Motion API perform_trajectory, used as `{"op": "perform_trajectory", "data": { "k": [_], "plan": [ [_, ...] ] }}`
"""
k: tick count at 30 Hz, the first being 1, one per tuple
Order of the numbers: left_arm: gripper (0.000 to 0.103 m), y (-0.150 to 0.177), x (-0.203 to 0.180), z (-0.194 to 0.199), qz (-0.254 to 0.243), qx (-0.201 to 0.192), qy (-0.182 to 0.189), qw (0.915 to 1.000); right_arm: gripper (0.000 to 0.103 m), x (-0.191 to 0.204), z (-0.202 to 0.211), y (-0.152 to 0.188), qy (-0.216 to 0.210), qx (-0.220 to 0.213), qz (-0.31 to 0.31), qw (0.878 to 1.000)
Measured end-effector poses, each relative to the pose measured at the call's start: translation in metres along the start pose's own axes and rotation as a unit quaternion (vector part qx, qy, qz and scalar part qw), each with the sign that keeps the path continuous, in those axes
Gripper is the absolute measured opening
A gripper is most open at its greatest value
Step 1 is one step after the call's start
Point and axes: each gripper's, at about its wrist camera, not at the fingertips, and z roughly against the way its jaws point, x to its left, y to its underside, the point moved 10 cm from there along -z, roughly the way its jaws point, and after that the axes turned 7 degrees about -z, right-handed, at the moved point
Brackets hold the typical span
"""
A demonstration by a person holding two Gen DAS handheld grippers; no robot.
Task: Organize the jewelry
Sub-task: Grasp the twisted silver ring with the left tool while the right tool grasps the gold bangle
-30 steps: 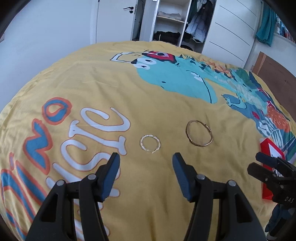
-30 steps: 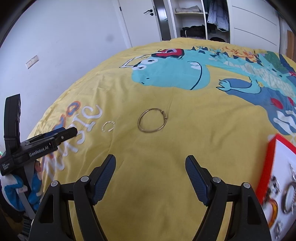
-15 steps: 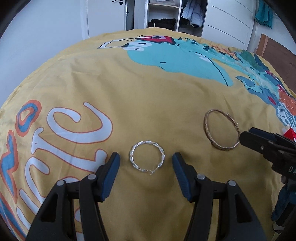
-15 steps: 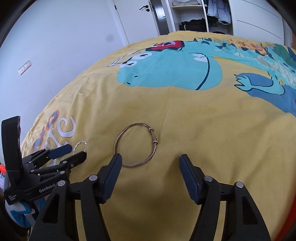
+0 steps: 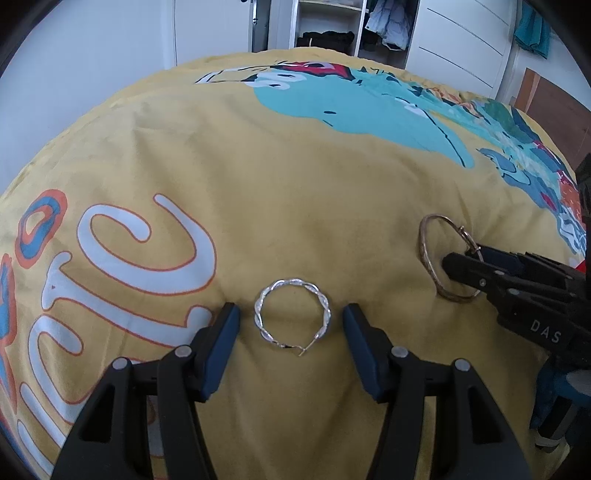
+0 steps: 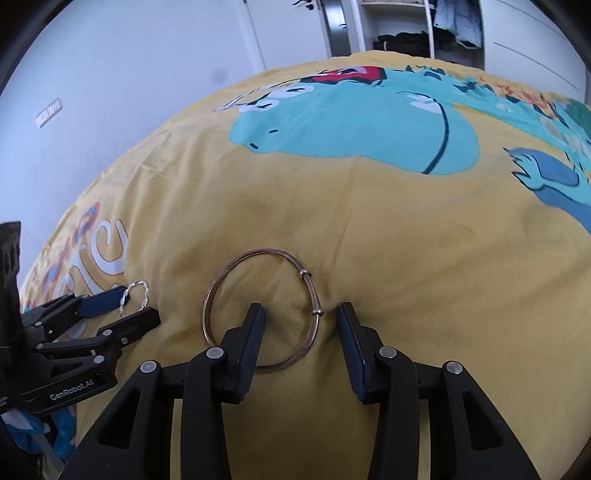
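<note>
1. Hand-held grippers, two in count. Left hand-held gripper (image 5: pixel 291 328): jaws spread wide, nothing clamped; black frame, blue pads. Its two fingers flank the silver earring, one on each side, low over the bedspread. Also seen from the right wrist view at the lower left (image 6: pixel 135 308), with the earring between its tips.
2. Right hand-held gripper (image 6: pixel 301 336): jaws parted, not closed on anything. Its left finger stands inside the ring of the bangle and its right finger just outside, so the bangle's right-hand rim lies between them. In the left wrist view it enters from the right edge (image 5: pixel 465 260), one tip inside the ring.
3. Silver earring (image 5: pixel 292 319), one: twisted hoop with its clasp end open, lying flat on the bedspread to the left of the bangle.
4. Bangle (image 6: pixel 262 308), one: thin bronze-coloured ring with two small bead-like collars on its right rim, lying flat on the bedspread. Seen also at (image 5: pixel 428 258).
5. Bedspread (image 6: pixel 388 221), one: yellow, printed with a teal dinosaur and white letters outlined in orange; it covers the bed and carries both pieces.
6. Wardrobe (image 5: pixel 334 26), one: open, white, with clothes on shelves, beyond the far end of the bed.
</note>
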Motion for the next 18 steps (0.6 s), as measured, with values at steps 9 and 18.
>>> {"op": "perform_trajectory", "data": {
  "k": [9, 18],
  "plan": [
    [0.037, -0.001, -0.006, 0.005, -0.02, -0.006, -0.008, 0.9998, 0.009, 0.001, 0.005, -0.002, 0.007, -0.016, 0.019, 1.0],
    [0.036, 0.001, -0.014, 0.024, -0.032, -0.024, 0.002, 0.9992, 0.006, 0.004, 0.037, 0.0, -0.012, -0.047, -0.004, 0.999]
  ]
}}
